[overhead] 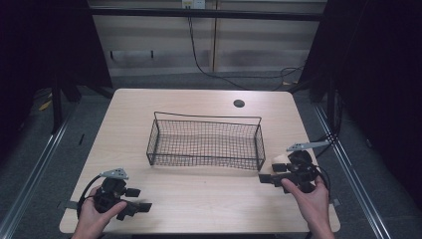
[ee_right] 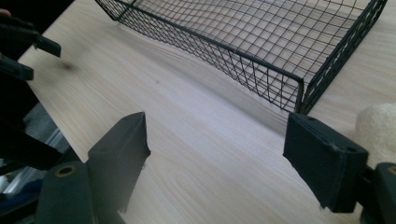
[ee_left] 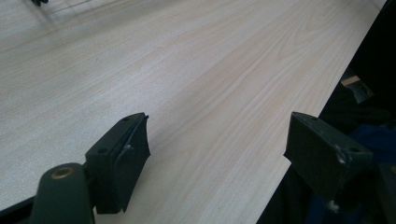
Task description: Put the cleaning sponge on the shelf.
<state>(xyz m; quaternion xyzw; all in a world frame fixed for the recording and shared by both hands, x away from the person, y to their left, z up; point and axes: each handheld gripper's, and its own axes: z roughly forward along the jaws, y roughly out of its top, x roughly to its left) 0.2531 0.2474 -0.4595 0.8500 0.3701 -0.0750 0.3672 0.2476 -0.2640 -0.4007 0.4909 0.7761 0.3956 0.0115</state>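
high view: basket between tongs

One wire basket, one pale sponge, two grippers.

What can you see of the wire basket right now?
The basket is a black wire-mesh tray, rectangular and shallow, with a solid wire rim and a raised bar along its far side. It stands upright and looks empty near the middle of the table; the wood shows through its mesh floor. Nothing touches it but the table. The right hand-held gripper sits open near its right front corner, apart from it, with a pale spongy object just beside that corner.
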